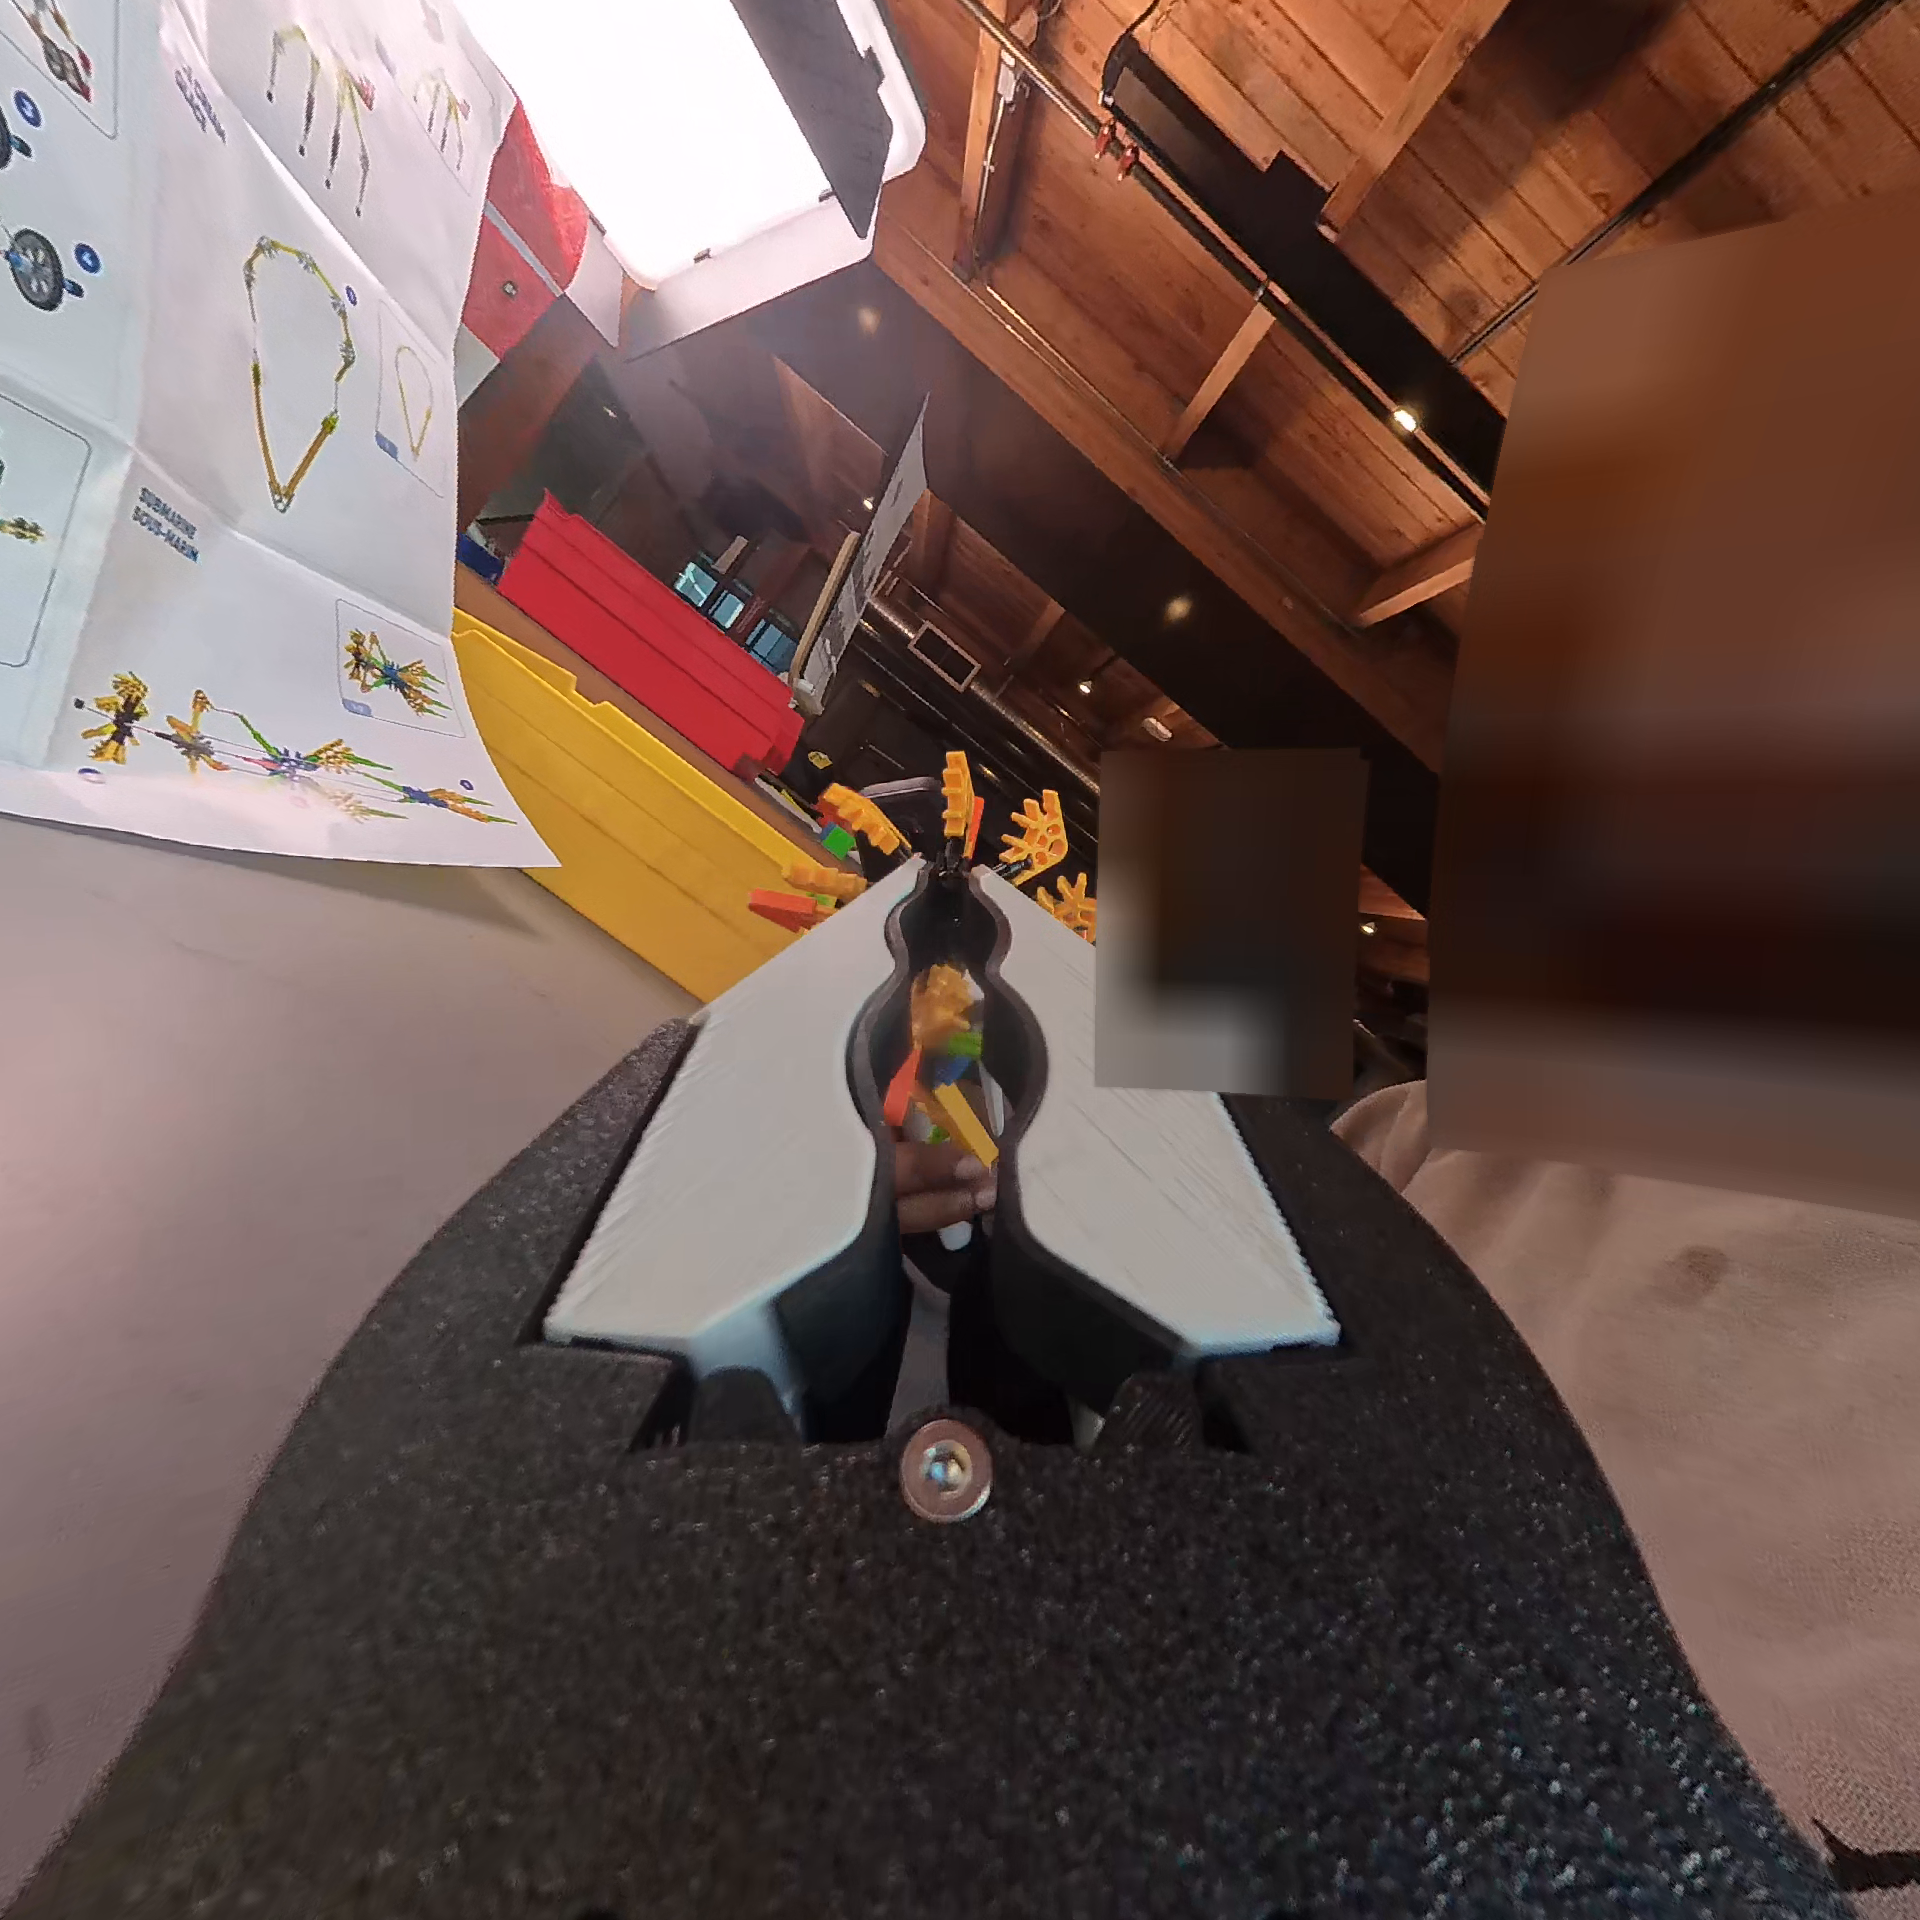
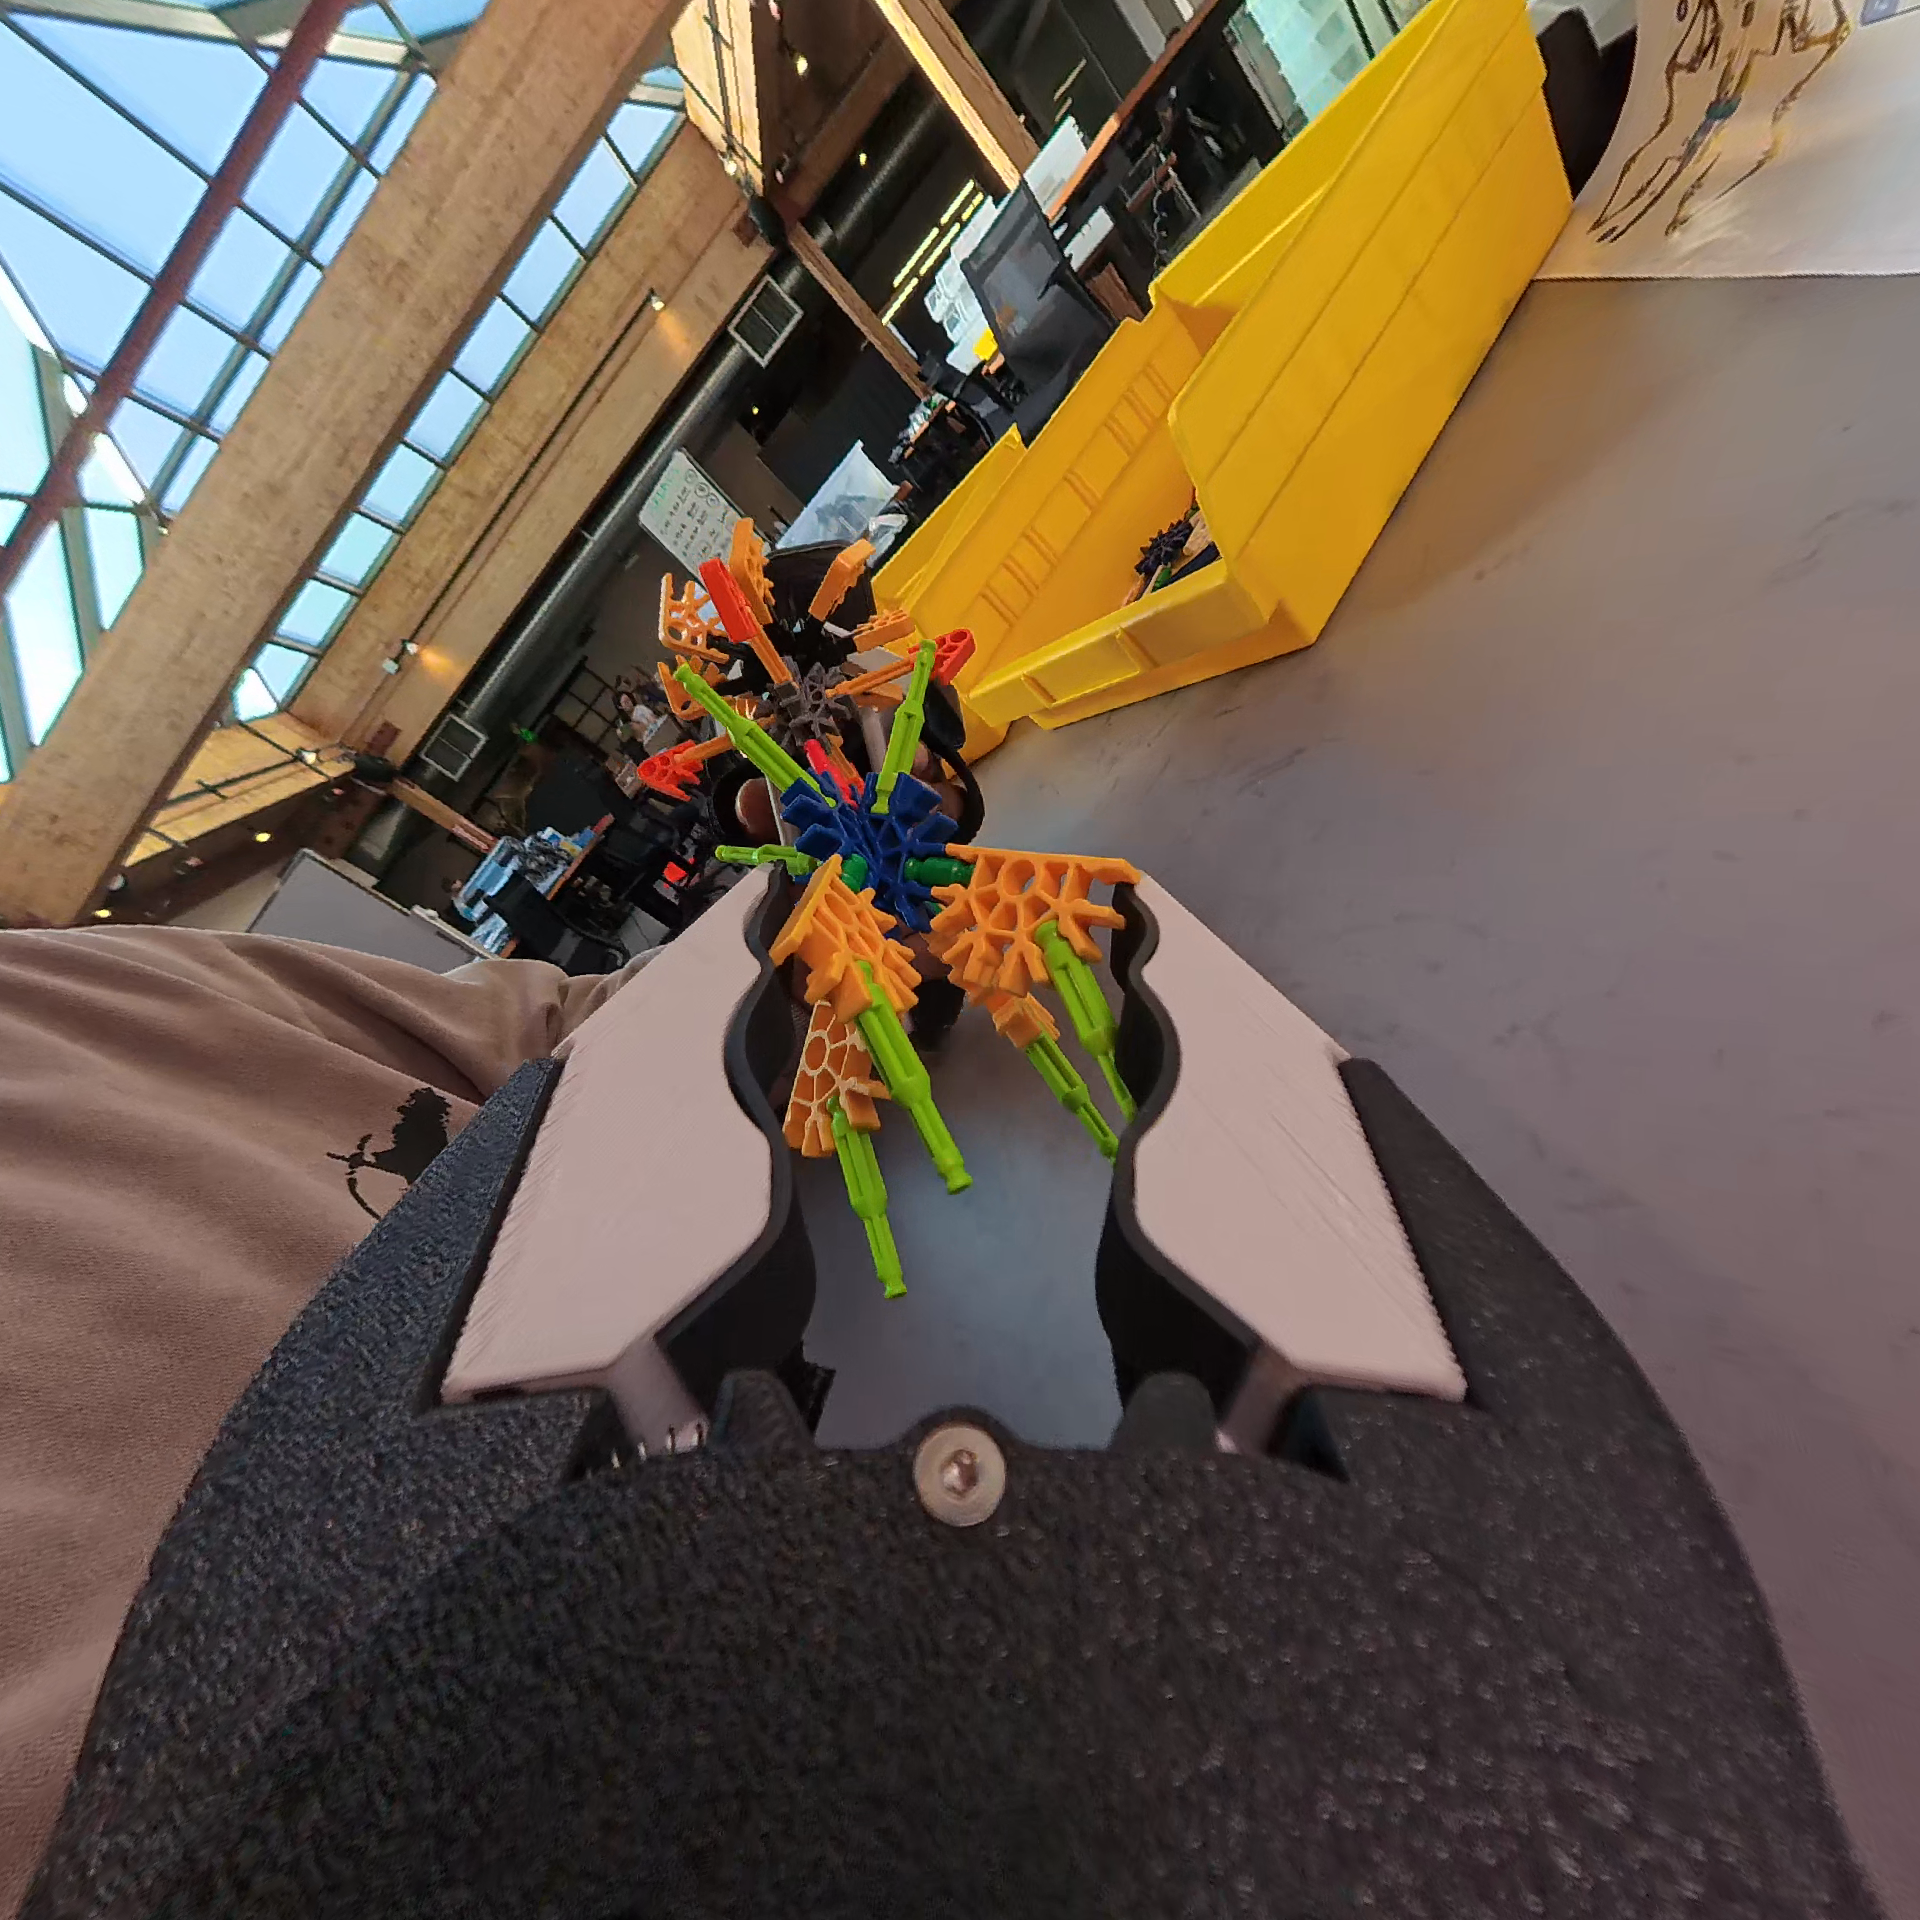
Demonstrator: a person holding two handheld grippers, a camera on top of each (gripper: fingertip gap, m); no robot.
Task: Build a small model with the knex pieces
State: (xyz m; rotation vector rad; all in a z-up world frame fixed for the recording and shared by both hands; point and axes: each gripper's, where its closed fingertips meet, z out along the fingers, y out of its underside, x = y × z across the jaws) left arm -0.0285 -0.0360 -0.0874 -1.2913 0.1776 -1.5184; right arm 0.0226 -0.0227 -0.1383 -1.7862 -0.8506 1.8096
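Observation:
A toy model of plastic rods and connectors is held up between both grippers. In the right wrist view, its blue connector (image 2: 868,842) carries orange fan connectors (image 2: 1023,920) and green rods (image 2: 904,1060). My right gripper (image 2: 951,894) is shut on this end, its jaws held wide apart by the orange connectors that span them. The far end, with orange and red pieces (image 2: 727,603), lies by a dark shape and a hand. My left gripper (image 1: 948,873) is shut on a thin dark part of the model, with orange connectors (image 1: 1039,831) fanning out beyond its tips.
A folded instruction sheet (image 1: 239,468) stands at the left on the grey table (image 1: 260,1091). Yellow bins (image 1: 623,790) and red bins (image 1: 644,634) stand behind; the yellow bins also show in the right wrist view (image 2: 1351,364). A person's beige garment (image 2: 208,1091) is close by. Across from one pair of fingers to the other is roughly 8 cm.

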